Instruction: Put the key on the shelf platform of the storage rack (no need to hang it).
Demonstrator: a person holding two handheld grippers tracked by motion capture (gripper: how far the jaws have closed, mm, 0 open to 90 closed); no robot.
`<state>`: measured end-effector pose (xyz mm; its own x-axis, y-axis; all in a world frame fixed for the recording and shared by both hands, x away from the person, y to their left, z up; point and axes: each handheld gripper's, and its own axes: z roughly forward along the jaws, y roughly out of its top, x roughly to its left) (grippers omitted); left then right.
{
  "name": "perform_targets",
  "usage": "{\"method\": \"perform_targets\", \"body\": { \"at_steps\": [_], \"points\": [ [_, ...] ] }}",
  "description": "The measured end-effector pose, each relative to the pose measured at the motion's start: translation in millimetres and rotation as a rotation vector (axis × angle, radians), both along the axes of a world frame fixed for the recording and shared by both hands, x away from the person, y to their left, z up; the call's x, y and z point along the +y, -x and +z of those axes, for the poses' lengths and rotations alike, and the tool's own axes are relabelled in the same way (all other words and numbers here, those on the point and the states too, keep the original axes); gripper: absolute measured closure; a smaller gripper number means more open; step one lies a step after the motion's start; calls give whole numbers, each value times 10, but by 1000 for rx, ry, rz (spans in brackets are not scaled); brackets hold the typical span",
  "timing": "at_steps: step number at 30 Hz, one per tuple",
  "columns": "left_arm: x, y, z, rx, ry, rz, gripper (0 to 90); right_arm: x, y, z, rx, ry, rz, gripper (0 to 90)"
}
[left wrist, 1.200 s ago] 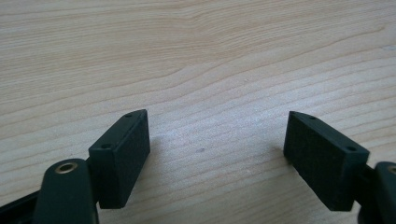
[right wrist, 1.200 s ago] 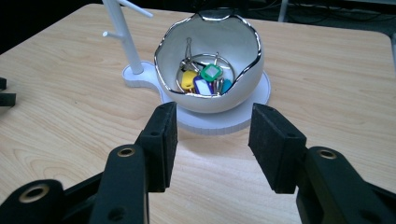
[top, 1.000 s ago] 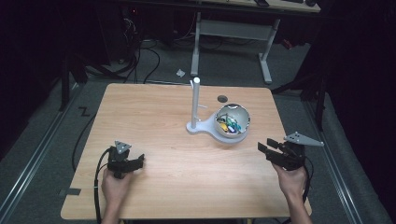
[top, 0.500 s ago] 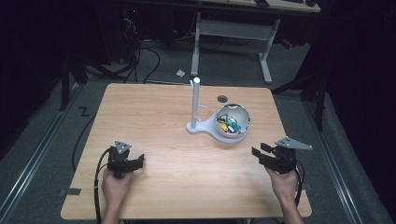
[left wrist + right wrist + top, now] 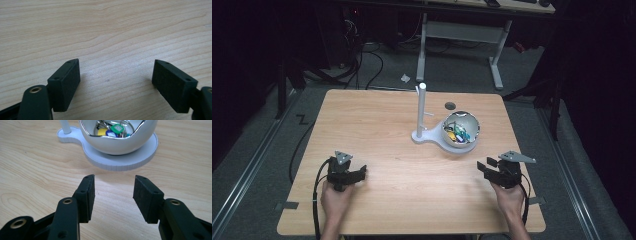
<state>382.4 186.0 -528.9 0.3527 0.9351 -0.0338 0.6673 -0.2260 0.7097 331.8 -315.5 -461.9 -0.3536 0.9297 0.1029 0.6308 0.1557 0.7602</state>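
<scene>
**Both grippers low over the table, bowl stand ahead of my right**

The wooden table (image 5: 377, 125) runs off the bottom edge of the high view, taking my forearms with it. On it, right of centre, sits the white stand (image 5: 427, 136): its flat base lies with its long axis across the table, a thin upright post (image 5: 422, 107) at the left end and a shiny round bowl (image 5: 461, 129) at the right, mouth tilted toward me. In my right gripper view the bowl's top and the post are cut off. Inside lie small coloured tags (image 5: 111, 130) in green, yellow and blue; what they are I cannot make out.

My right gripper (image 5: 488, 168) is near the bowl, aimed at it, jaws apart with nothing between them. My left gripper (image 5: 357, 174) rests well apart from the stand, jaws spread wide over bare wood.
</scene>
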Motion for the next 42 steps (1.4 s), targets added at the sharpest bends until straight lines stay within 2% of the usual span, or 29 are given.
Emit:
{"method": "perform_targets", "body": {
  "at_steps": [6,11,16,23,32,42],
  "points": [
    [0,0,0,0,-1,0,230,5,-10,-114,17,17,-3,536],
    [0,0,0,0,-1,0,230,5,-23,-176,32,11,-8,538],
    [0,0,0,0,-1,0,230,12,-43,-270,42,26,-14,518],
    [0,0,0,0,-1,0,230,39,-73,-431,67,89,-39,496],
    [0,0,0,0,-1,0,230,71,-86,-541,63,137,-52,479],
    [0,1,0,0,0,-1,229,63,-98,-561,48,140,-48,435]
  ]
}}
